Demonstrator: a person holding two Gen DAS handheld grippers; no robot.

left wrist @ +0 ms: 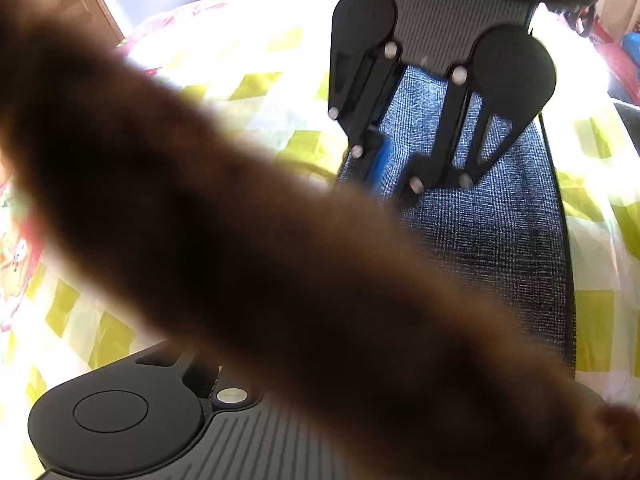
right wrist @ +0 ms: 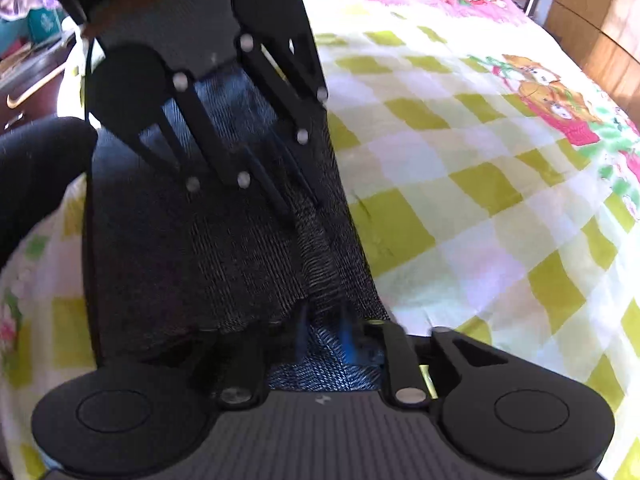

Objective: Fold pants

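- The pants (right wrist: 224, 248), dark knit, lie in a long strip on the checked bed sheet (right wrist: 460, 208).
- The right gripper (right wrist: 340, 340) is clamped on the strip's near end.
- The left gripper (right wrist: 280, 196) pinches the far end, fingers together on fabric.
- Judgement: an end-to-end fold is in hand; next, carry one end over the other, edges aligned.

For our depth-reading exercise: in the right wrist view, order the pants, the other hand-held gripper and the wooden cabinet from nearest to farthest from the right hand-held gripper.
1. Pants: pinched in the right hand-held gripper.
2. Left hand-held gripper: opposite, upper left, over the pants.
3. Wooden cabinet: upper right, beyond the bed.
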